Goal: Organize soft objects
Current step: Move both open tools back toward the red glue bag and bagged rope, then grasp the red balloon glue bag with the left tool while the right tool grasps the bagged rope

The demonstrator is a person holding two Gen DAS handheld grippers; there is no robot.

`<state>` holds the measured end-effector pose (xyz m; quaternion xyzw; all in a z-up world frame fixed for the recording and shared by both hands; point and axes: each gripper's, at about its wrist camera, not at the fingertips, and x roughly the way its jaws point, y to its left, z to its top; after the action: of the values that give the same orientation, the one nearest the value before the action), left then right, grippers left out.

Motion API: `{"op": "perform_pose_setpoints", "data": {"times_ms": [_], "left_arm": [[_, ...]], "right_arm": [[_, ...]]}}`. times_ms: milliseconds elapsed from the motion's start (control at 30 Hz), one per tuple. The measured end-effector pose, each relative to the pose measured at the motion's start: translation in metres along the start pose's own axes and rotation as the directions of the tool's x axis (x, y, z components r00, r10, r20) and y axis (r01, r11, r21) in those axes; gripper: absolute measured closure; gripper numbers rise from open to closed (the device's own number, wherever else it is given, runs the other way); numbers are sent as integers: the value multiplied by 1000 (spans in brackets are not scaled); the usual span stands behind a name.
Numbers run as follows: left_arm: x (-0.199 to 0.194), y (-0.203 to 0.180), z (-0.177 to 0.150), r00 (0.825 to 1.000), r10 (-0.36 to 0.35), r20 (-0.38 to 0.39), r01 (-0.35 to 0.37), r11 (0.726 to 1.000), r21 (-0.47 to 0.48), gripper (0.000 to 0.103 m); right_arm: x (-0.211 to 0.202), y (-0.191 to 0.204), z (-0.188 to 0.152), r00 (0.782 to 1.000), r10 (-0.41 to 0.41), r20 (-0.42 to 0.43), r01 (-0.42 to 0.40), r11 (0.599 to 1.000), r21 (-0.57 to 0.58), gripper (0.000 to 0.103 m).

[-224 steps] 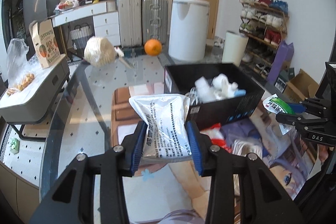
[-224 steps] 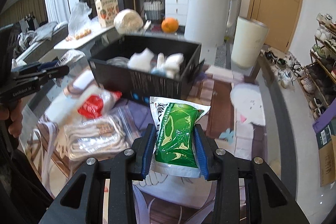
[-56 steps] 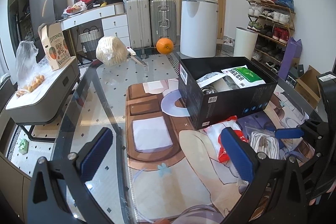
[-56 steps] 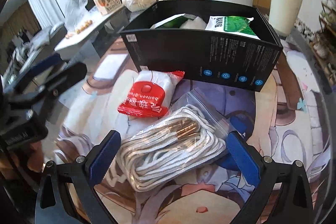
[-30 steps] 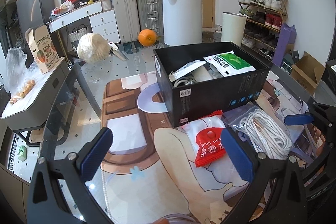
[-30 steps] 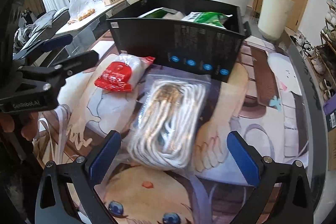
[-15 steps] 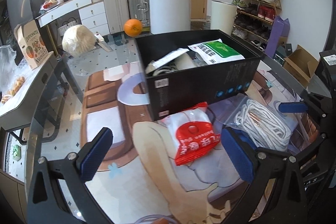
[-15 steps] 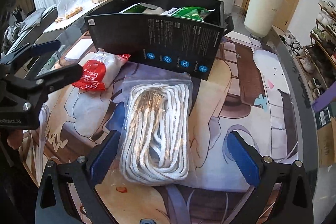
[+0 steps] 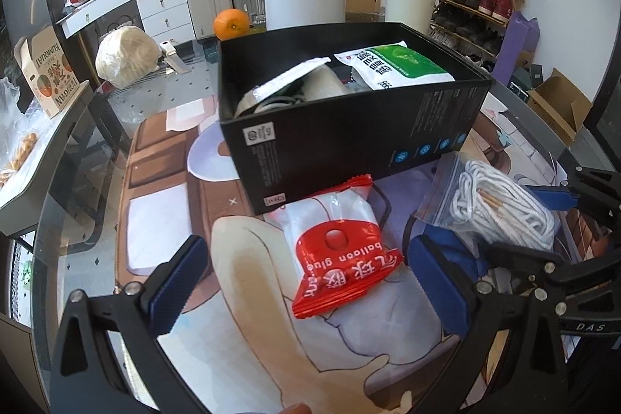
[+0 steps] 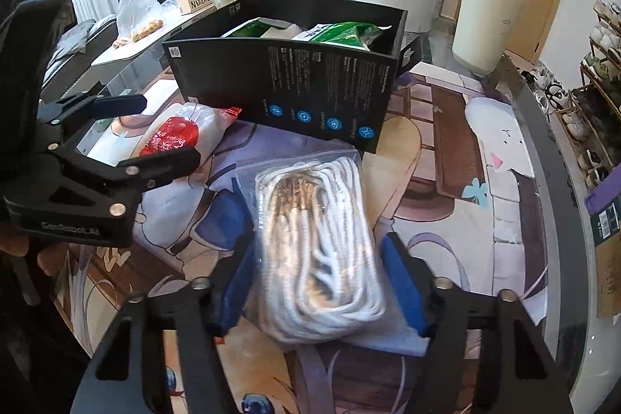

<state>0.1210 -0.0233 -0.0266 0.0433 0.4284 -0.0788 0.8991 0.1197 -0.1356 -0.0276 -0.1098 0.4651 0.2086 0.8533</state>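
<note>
between the right gripper [image 10: 318,282] jaws, narrowed to its sides, lies the bagged white rope [image 10: 318,239], flat on the bench [image 10: 543,150] just before the black box [image 10: 287,80]. beside it the red balloon-glue packet [image 9: 337,247] rests between the left gripper [image 9: 306,282] jaws, spread wide and clear of it. open mat runs toward the bench's right edge.
</note>
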Motion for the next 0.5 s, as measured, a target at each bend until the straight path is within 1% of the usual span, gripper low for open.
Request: {"op": "perform_pose_setpoints", "data": {"times_ms": [100,200,333,367,467,500], "left_arm": [[3,-2,0,1000,-1,-12,1,1000,-3,0],[6,-2,-1,1000,-10,-23,10,1000,-9,0],[9,0,-2,998,-47,-47,45,998,-38,2],[11,1,-2,997,-56,-56,53,997,-47,6],[10,1,-3,998,-47,-51,45,998,-34,17],[10,2,-4,998,-49,-45,47,998,-32,23]], "right_arm": [[-2,-1,-1,1000,-1,3,1,1000,-2,48],[-3,-1,-3,1000,-7,6,7,1000,-5,50],[-5,-2,-3,1000,-11,10,11,1000,-7,51],[-5,-2,-3,1000,-12,12,12,1000,-6,51],[-9,-2,-3,1000,-15,23,15,1000,-8,52],[-10,-1,-2,999,-16,27,17,1000,-10,52]]}}
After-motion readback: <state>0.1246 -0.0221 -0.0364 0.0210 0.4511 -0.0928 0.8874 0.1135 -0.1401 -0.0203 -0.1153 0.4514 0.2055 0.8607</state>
